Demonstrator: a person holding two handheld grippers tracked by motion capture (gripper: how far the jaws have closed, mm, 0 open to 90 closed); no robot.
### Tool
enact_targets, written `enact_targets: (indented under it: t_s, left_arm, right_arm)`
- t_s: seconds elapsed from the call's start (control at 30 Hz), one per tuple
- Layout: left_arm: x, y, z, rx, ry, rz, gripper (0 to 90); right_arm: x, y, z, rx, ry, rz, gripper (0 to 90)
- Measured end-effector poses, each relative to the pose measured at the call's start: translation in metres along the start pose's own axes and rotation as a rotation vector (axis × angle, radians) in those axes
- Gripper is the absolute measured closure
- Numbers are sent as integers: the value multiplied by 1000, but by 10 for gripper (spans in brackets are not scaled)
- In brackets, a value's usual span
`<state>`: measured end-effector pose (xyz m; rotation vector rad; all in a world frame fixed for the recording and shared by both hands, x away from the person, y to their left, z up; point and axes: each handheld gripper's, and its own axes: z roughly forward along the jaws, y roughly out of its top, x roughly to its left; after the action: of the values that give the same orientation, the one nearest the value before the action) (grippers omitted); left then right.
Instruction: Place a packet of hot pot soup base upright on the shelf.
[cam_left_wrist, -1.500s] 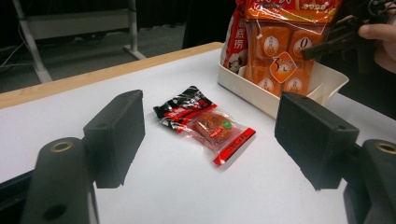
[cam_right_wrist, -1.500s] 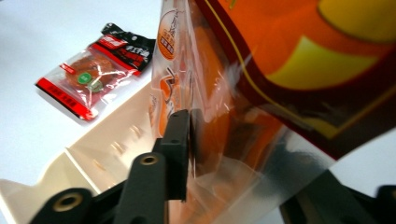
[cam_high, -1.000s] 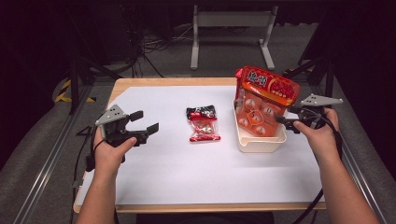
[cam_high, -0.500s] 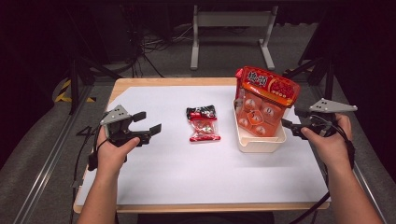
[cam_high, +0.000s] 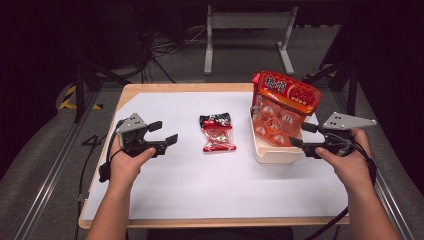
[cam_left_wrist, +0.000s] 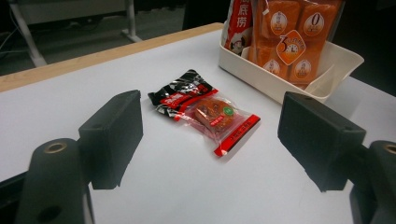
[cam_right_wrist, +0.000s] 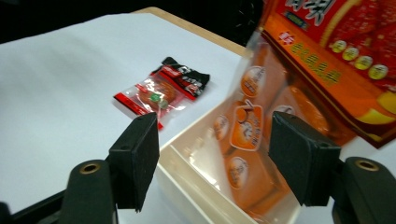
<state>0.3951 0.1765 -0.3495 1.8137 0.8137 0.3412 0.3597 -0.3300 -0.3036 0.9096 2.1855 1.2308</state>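
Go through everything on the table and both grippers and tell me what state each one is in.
Left gripper: open, holding nothing.
Right gripper: open, jaws near the tray's edge.
Small snack packet: sealed, lying flat on the table.
Large orange bag: sealed, standing tilted in the tray.
White tray: upright, holding the bag.

A white sheet (cam_high: 200, 185) covers the wooden table (cam_high: 190, 88); a metal stand (cam_high: 248, 22) stands behind.

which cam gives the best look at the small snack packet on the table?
Left gripper view: the small snack packet lies centred between the claw's jaws, close, unblocked, clear wrapper and black end legible. High view shows it whole but small, left of the white tray. Right gripper view has it farther off and blurrier.
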Motion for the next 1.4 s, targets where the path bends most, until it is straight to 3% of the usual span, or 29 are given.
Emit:
enact_targets:
  t_s: [0.33,0.6,1.0,1.4]
  left_arm:
    - [-5,-3,23,21,-1,-12,266]
    - [-7,-9,56,49,-16,-24,298]
    - [-13,-10,93,62,-25,-39,329]
    - [-12,-19,122,113,-16,-54,349]
  right_arm:
    - [16,-1,9,-11,35,-14,338]
    - [22,1,11,-16,44,-29,326]
    - [22,1,16,-17,48,-29,312]
    - [22,-1,16,-20,45,-26,307]
